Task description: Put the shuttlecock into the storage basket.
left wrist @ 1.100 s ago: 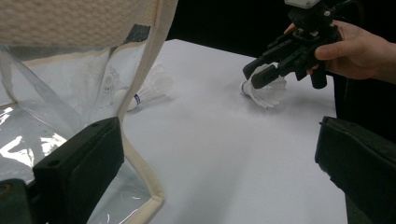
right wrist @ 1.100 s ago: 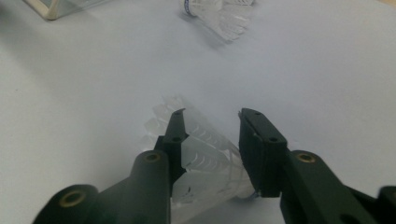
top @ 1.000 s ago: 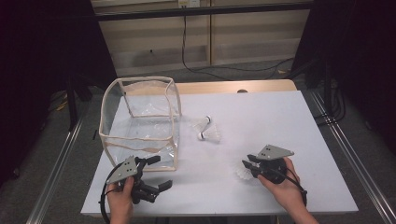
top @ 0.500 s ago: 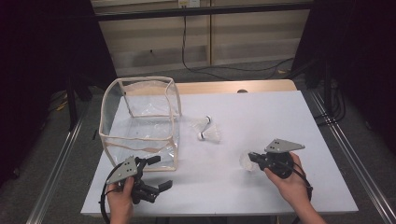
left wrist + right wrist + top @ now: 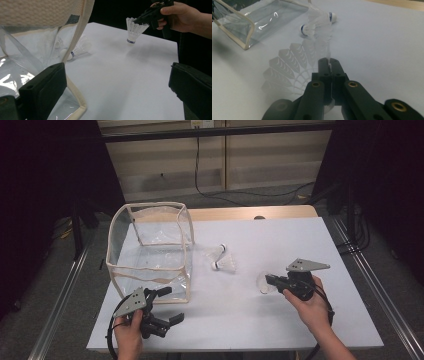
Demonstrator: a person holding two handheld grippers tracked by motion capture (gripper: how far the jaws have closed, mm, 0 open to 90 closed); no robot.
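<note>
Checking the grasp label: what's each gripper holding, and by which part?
Right gripper is shut on a shuttlecock, pinching the feather skirt's rim, cork hanging down. Left gripper: jaws open, nothing held.

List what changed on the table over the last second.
The right gripper closed its fingers on the feather skirt of a shuttlecock and lifted it off the white table. The left gripper stayed put with fingers apart beside the clear bag; the two shuttlecocks by the bag did not move.
</note>
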